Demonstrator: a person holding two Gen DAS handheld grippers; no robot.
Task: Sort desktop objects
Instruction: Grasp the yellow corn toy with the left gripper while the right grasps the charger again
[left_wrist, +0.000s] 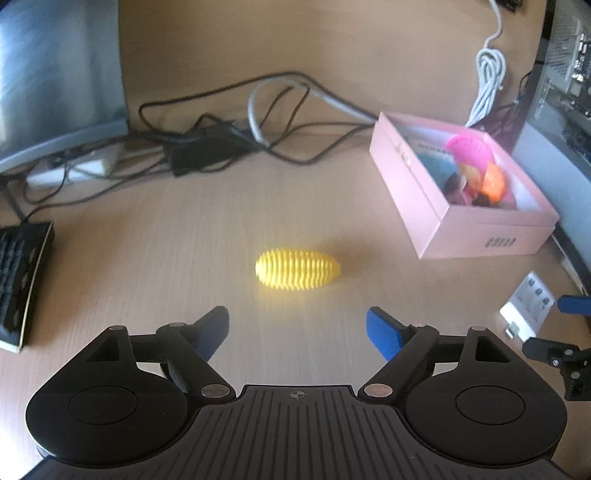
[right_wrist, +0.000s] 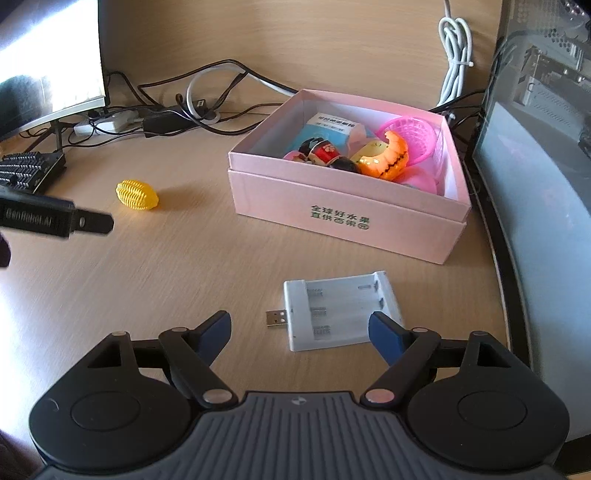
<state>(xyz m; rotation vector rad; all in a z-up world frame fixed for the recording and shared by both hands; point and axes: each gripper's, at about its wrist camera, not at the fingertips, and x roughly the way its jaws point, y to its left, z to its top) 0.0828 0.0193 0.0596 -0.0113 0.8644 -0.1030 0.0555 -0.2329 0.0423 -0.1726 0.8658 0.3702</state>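
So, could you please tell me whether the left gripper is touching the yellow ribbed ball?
Apart. In the left wrist view, bare desk shows between the open left gripper and the yellow ribbed ball.

— How's my left black gripper with blue-padded fingers (left_wrist: 297, 328)?
— Jaws spread wide, low in the frame, holding nothing.
— And my right black gripper with blue pads (right_wrist: 299, 330)?
— Likewise wide apart, bottom centre, gripping nothing.

Monitor (right_wrist: 48, 70): standing at my far left on the desk (right_wrist: 166, 266).
Keyboard (right_wrist: 27, 171): black, just below it.
Cables (left_wrist: 229, 122): dark tangle along the back edge.
White cord (right_wrist: 456, 55): coiled, hanging behind.
Computer case (right_wrist: 546, 122): at my right.
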